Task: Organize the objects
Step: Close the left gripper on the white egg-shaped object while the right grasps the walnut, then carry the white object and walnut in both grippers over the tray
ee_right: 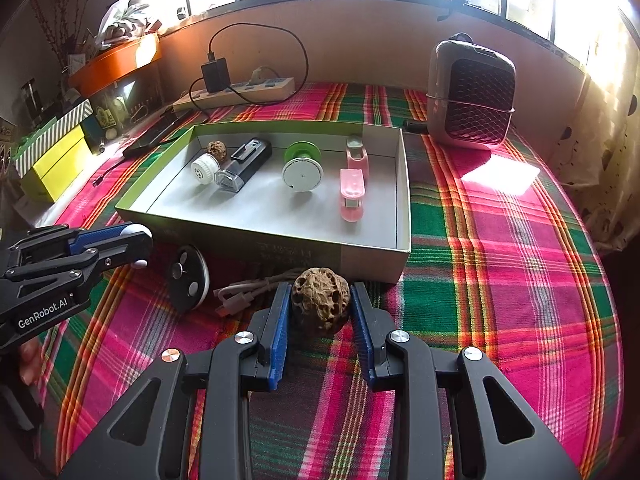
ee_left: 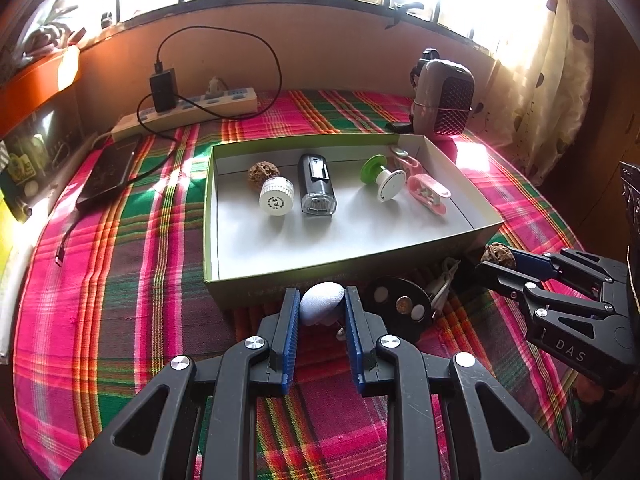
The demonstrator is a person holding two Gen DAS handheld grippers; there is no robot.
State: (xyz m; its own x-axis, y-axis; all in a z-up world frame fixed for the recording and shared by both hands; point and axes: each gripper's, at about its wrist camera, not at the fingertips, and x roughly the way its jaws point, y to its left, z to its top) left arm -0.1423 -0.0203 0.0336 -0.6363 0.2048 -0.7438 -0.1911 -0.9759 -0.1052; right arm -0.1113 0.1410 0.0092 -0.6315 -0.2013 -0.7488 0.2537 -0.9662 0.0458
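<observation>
The left gripper (ee_left: 322, 312) is clamped on a pale rounded object (ee_left: 321, 303), its lower part hidden between the pads, so what it is stays unclear. The right gripper (ee_right: 320, 308) pinches a brown, deeply pitted walnut (ee_right: 321, 299). Both are held above the plaid cloth (ee_right: 500, 280), just before the open box's (ee_right: 404, 184) near wall; beyond lies a second walnut (ee_right: 217, 149) inside.

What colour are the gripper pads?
Blue, ribbed pads; clearest in the right wrist view.
</observation>
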